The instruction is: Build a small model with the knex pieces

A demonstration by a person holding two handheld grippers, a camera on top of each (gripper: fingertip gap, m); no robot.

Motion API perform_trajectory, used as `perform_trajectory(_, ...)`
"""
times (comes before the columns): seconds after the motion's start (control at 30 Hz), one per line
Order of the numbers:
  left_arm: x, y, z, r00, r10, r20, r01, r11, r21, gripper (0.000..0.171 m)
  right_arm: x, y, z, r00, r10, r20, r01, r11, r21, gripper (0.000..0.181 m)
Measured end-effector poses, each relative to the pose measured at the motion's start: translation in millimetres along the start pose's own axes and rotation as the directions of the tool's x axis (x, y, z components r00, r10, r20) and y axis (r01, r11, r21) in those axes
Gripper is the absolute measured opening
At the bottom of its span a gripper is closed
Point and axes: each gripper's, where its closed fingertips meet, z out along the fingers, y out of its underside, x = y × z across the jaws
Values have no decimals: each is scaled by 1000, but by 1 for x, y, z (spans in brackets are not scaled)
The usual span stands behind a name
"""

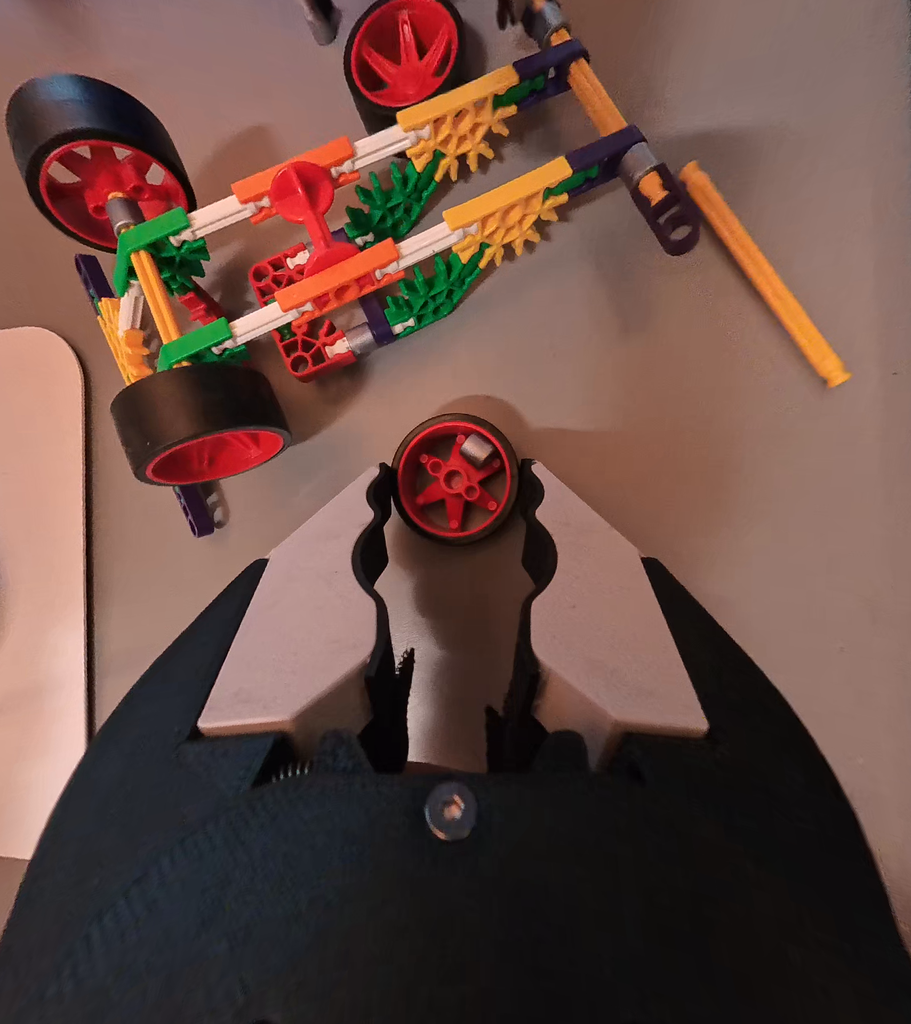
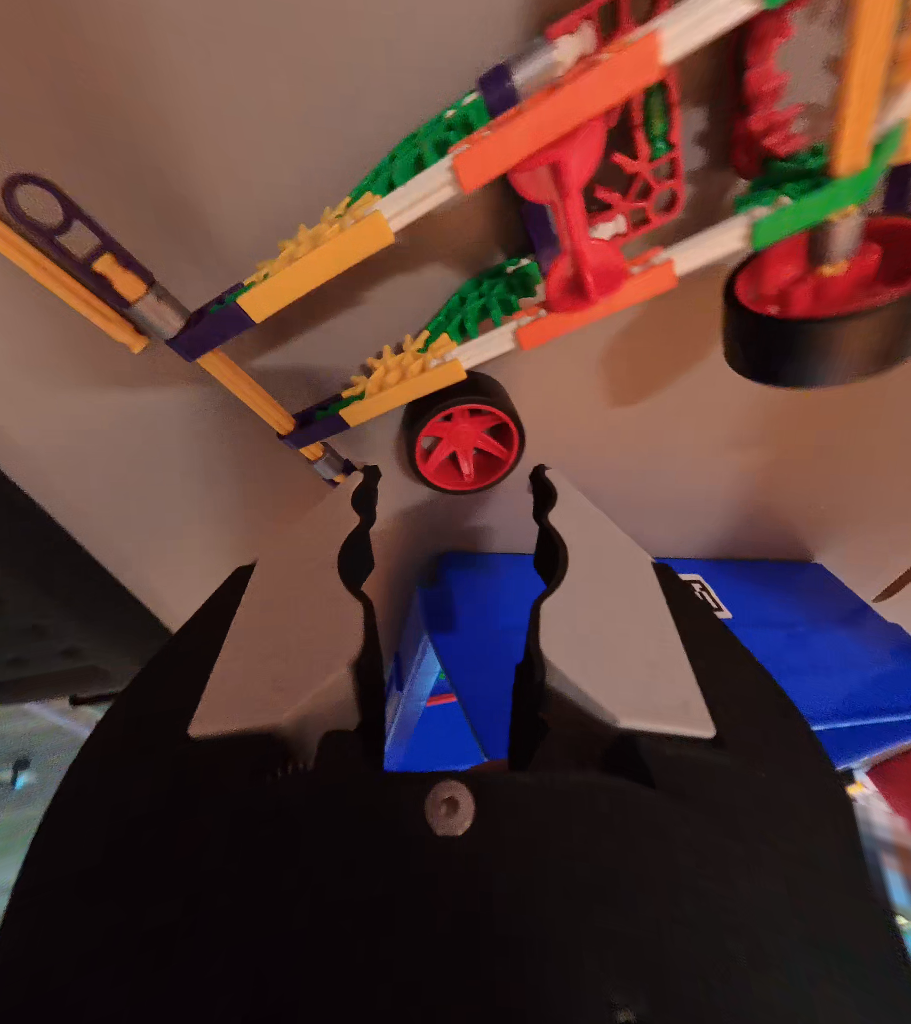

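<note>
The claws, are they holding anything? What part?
The left claw brackets the small red wheel at its black tyre sides, but whether it truly grips cannot be told. The right claw is open, holding nothing, near another small red wheel.

Both grippers (image 1: 456, 471) (image 2: 454, 476) spread apart

Grey table (image 1: 664, 498) under toy car (image 1: 331, 233)

Both wrist cameras look steeply down, close over table; shared: toy car frame (image 1: 331, 238) (image 2: 553, 183).
</note>
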Motion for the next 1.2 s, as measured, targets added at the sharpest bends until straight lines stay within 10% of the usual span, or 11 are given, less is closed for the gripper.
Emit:
perform_trajectory(0.27,-8,-4,-11,1000,7,22,-7,1000,29,44,6,-4,14,999,-25,45,30,993,-117,43)
perform_trajectory(0.47,-7,-51,-50,1000,21,23,-24,985,170,44,27,-3,-52,991,133,-20,-126,971,204,43)
perform_trajectory(0.6,-6,-92,-57,998,58,25,-62,978,199,44,51,68,-102,919,383,-89,-330,874,356,43)
perform_trajectory(0.77,-17,-164,-38,993,120,23,-122,968,221,44,48,164,-52,801,598,-33,-580,789,202,44)
perform_trajectory(0.97,-38,-250,12,961,263,83,-273,950,153,44,31,185,19,753,654,69,-656,741,143,44)
perform_trajectory(1.2,-65,-284,84,970,242,-6,-242,970,34,44,40,232,-10,561,826,-44,-788,550,275,59)
